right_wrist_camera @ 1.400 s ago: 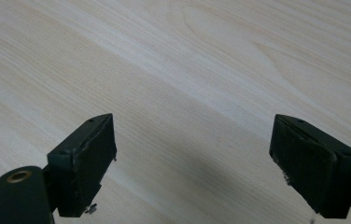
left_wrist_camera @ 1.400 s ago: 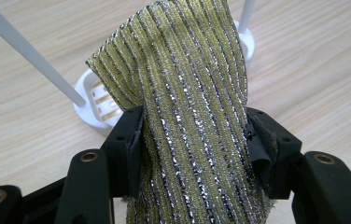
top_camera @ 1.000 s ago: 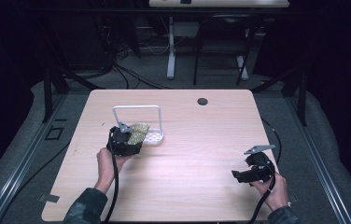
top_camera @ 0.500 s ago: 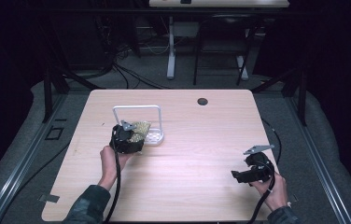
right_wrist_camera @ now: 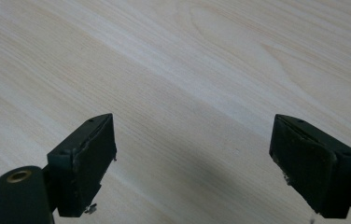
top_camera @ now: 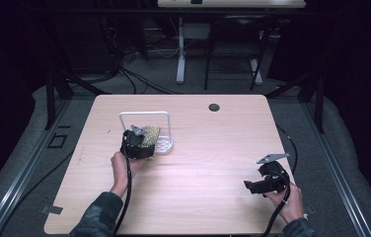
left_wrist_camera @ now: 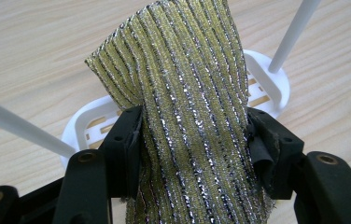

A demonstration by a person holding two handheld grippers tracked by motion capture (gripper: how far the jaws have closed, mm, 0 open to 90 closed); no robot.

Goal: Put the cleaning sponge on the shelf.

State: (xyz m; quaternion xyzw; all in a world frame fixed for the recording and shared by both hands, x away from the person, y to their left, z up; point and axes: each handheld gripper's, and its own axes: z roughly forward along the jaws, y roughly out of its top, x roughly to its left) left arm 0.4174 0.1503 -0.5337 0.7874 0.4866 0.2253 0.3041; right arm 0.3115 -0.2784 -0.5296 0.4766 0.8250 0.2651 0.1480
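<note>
Since a second ago, I see the left gripper (top_camera: 141, 143) has edged slightly toward the white rack (top_camera: 165, 144); the right one has barely shifted. Left gripper is clamped on the gold-and-silver scouring cloth (left_wrist_camera: 187, 116), which stands up between its jaws directly above the rack's slotted base, inside the left half of the worktop (top_camera: 213, 133). Right gripper (right_wrist_camera: 192, 163) is held wide apart over bare wood near the right front corner, gripping nothing.

You have one gold-and-silver striped cloth (left_wrist_camera: 187, 107), one white rack (top_camera: 166, 144) with two upright posts, two grippers, and one wooden table (top_camera: 213, 148) with one grommet hole (top_camera: 214, 107).
</note>
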